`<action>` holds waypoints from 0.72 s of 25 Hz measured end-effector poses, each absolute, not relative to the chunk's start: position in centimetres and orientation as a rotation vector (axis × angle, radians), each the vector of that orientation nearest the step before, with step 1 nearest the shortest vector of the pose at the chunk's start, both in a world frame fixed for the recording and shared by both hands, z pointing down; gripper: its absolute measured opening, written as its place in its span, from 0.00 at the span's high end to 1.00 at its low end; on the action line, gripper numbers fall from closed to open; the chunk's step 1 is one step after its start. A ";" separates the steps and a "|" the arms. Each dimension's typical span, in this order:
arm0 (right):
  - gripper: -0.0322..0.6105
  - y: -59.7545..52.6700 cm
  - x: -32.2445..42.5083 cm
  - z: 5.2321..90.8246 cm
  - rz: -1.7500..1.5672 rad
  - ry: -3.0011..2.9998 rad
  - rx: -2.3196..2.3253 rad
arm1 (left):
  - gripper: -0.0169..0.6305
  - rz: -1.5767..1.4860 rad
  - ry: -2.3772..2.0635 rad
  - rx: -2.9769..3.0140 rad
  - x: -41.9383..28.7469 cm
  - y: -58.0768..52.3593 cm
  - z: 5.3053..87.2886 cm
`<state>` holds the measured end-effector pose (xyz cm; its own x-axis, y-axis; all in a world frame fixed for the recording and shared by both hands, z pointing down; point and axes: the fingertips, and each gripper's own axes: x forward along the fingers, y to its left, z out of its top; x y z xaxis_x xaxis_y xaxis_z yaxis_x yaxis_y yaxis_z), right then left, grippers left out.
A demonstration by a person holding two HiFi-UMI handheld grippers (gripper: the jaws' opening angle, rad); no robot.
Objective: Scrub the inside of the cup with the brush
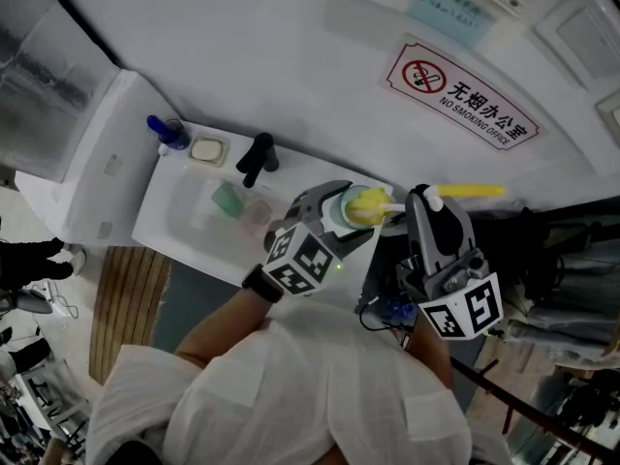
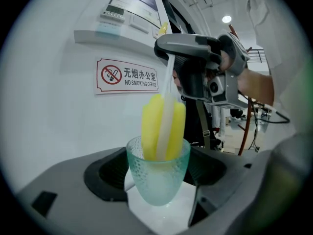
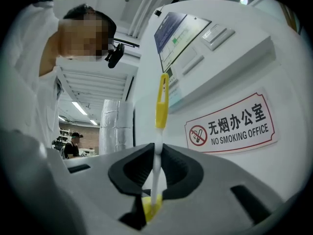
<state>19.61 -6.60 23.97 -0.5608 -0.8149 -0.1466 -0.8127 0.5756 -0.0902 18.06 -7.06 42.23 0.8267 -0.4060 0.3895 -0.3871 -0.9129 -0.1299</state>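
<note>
Right tongs (image 3: pixel 156 155) clamp the brush (image 3: pixel 162 102), sponge head pointing into cup (image 2: pixel 159 173)

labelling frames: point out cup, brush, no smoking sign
cup (image 2: pixel 157 185), left gripper view, dimpled green wall
brush (image 2: pixel 150 126), left gripper view, yellow sponge head
no smoking sign (image 2: pixel 139 75), left gripper view, its lettering

The brush (image 2: pixel 163 126) stands in the cup (image 2: pixel 159 175), between the left gripper's (image 1: pixel 351 209) jaws.
</note>
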 end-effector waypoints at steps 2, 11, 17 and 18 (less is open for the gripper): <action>0.89 -6.6 19.9 23.6 -0.021 2.617 -1.367 | 0.43 -0.651 0.647 -2.958 18.1 -7.3 42.8; 0.89 -6.6 21.6 22.6 -0.006 2.577 -1.403 | 0.43 -0.682 0.680 -2.988 17.9 -8.5 46.4; 0.89 -6.6 22.1 23.6 -0.037 2.590 -1.429 | 0.43 -0.678 0.709 -3.007 18.0 -9.7 48.6; 0.89 -6.6 22.2 23.8 -0.042 2.592 -1.434 | 0.43 -0.682 0.716 -3.006 18.1 -9.9 49.0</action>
<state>22.20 -6.59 23.77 -0.5194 -0.8426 -0.1422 -0.8376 0.5350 -0.1107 18.11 -9.94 48.97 0.8049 -0.4248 0.4145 -0.4345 -0.8975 -0.0760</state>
